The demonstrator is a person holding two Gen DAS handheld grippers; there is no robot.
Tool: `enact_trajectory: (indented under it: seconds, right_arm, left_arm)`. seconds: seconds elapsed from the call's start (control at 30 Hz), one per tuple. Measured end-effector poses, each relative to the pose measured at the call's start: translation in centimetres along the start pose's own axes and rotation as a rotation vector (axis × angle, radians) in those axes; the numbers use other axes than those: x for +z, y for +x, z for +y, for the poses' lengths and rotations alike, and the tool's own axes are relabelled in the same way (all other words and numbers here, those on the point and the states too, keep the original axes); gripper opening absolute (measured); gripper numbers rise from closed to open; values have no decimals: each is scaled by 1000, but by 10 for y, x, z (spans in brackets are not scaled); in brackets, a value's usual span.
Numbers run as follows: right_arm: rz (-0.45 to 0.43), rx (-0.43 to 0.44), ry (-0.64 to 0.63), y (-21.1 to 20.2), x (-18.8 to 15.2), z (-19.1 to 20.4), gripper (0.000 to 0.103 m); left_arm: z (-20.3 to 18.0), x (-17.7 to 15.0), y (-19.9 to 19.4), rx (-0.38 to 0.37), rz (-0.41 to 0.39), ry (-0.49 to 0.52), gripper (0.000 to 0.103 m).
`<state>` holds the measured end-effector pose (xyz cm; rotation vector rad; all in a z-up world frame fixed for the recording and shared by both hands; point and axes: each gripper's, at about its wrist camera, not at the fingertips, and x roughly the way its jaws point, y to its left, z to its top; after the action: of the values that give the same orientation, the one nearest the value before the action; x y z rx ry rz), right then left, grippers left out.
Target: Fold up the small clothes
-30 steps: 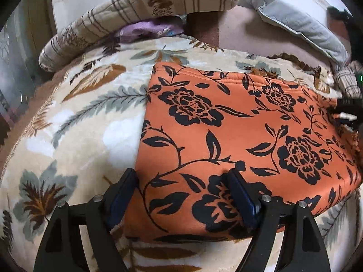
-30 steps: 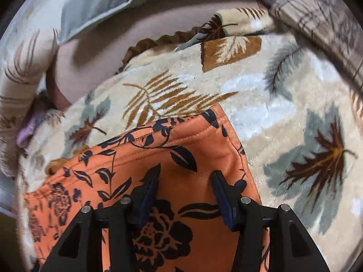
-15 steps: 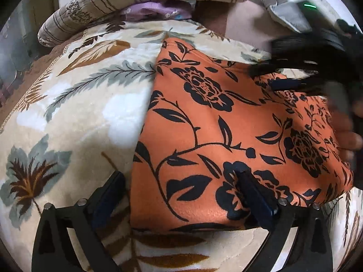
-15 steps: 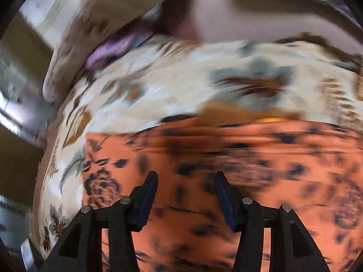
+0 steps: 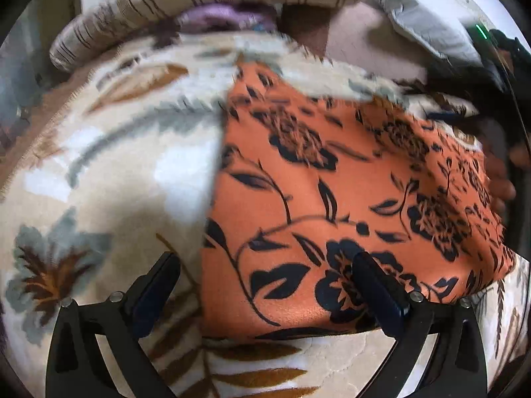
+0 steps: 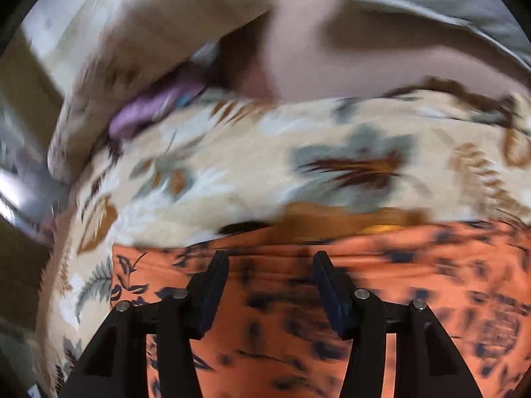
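An orange garment with a black flower print [image 5: 335, 205] lies folded flat on a cream leaf-patterned blanket [image 5: 109, 172]. My left gripper [image 5: 265, 285] is open over the garment's near left corner, one finger on the blanket and one on the cloth. My right gripper [image 6: 270, 282] is open and empty just above the garment [image 6: 415, 285] near its far edge. The right gripper's body and the hand holding it show at the far right of the left wrist view [image 5: 497, 106]. Both views are motion-blurred.
A striped beige bolster pillow [image 5: 212, 10] lies along the back of the bed with a purple cloth [image 5: 225, 20] tucked under it. A grey pillow [image 5: 428, 36] sits at the back right. The bed's left edge drops off to dark floor [image 6: 23, 232].
My right gripper swung from the garment's right corner to its far edge, facing left. My left gripper shifted slightly left, so one finger is now off the cloth. Both stayed open.
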<state>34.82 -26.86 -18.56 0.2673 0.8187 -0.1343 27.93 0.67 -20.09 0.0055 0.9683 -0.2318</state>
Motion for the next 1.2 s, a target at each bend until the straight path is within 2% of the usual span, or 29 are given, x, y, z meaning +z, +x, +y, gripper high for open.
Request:
enact_trajectory:
  seconds: [0.13, 0.3, 0.4, 0.53, 0.67, 0.73, 0.77, 0.93, 0.97, 1.0, 1.07, 1.2]
  right_arm:
    - [13, -121, 88, -27, -1, -83, 57]
    - [102, -180, 224, -13, -6, -155, 51]
    - [74, -201, 243, 7, -2, -167, 50]
    - [49, -233, 221, 16, 16, -166, 52]
    - [1, -233, 252, 1, 25, -157, 52]
    - [-44, -147, 224, -14, 25, -133, 52]
    - [-35, -110, 189, -15, 24, -117, 52]
    - [136, 46, -101, 6, 2, 17, 51]
    - [169, 71, -136, 13, -5, 38, 48]
    - [217, 110, -185, 23, -14, 67, 40]
    - [262, 145, -247, 38, -29, 108, 39]
    - [286, 176, -263, 70, -39, 154, 39]
  left_arm:
    - [1, 1, -17, 31, -82, -17, 103]
    - [-6, -3, -3, 92, -42, 25, 103]
    - [-11, -9, 5, 100, -11, 38, 103]
    - [-3, -5, 10, 90, -4, 3, 103]
    - [2, -4, 4, 98, -14, -20, 103]
    - [3, -4, -1, 111, -27, -18, 103]
    - [5, -4, -3, 120, -31, -18, 103]
    - [17, -5, -7, 114, -10, -52, 103]
    - [21, -6, -9, 109, -8, -58, 103]
    - [23, -7, -10, 108, -10, -59, 103]
    - [26, -9, -12, 115, -16, -52, 103]
    - [34, -13, -9, 104, 8, -49, 103]
